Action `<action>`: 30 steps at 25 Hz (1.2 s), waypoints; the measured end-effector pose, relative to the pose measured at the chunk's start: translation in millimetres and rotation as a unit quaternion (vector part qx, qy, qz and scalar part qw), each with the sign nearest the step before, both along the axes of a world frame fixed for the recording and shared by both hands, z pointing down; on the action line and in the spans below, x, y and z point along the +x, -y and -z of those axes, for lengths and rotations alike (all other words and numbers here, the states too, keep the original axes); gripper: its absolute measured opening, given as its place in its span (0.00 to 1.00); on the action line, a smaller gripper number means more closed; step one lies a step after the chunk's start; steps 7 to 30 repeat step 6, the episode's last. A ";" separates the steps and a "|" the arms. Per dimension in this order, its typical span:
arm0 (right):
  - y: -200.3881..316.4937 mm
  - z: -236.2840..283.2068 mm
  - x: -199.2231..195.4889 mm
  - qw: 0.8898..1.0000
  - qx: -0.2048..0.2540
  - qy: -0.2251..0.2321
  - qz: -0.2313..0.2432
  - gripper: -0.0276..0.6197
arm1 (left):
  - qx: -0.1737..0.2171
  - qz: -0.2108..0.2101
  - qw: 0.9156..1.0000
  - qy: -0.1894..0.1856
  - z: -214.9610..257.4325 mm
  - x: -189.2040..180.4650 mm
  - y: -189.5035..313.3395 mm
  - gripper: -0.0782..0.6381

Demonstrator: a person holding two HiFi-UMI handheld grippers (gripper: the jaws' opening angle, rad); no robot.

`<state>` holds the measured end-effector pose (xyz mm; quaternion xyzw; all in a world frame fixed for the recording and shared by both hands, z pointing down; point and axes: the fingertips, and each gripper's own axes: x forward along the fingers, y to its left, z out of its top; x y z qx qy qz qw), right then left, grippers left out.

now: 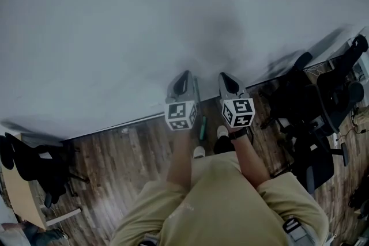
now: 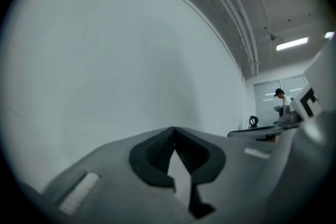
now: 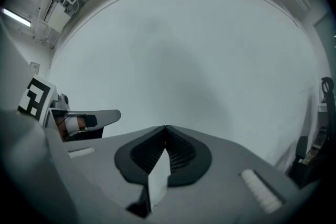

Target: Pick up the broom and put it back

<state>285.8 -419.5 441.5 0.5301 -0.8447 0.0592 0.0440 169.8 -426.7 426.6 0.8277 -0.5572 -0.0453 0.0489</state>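
Note:
In the head view both grippers are held up side by side, pointing at a white wall (image 1: 144, 26). My left gripper (image 1: 183, 75) and my right gripper (image 1: 226, 76) each show their marker cube below. A thin pole with a green section (image 1: 202, 127), probably the broom's handle, shows low between them near the wall's foot; neither gripper touches it. In the left gripper view the left gripper (image 2: 174, 129) has its tips meeting with nothing between the pads. The right gripper (image 3: 166, 127) looks the same in its own view: shut and holding nothing.
Dark wood floor (image 1: 127, 152) lies below. Black office chairs (image 1: 305, 101) crowd the right side, and another black chair (image 1: 46, 173) and a light wooden desk (image 1: 20, 199) stand at the left. A person (image 2: 283, 99) stands far off along the wall.

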 end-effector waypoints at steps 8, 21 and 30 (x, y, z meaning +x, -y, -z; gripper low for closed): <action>-11.5 -33.7 -5.9 0.999 -0.047 0.028 -0.001 0.05 | -0.045 -0.051 0.998 -0.018 -27.6 13.6 4.5 0.11; -11.5 -33.7 -5.9 0.999 -0.047 0.028 -0.001 0.05 | -0.045 -0.051 0.998 -0.018 -27.6 13.6 4.5 0.11; -11.5 -33.7 -5.9 0.999 -0.047 0.028 -0.001 0.05 | -0.045 -0.051 0.998 -0.018 -27.6 13.6 4.5 0.11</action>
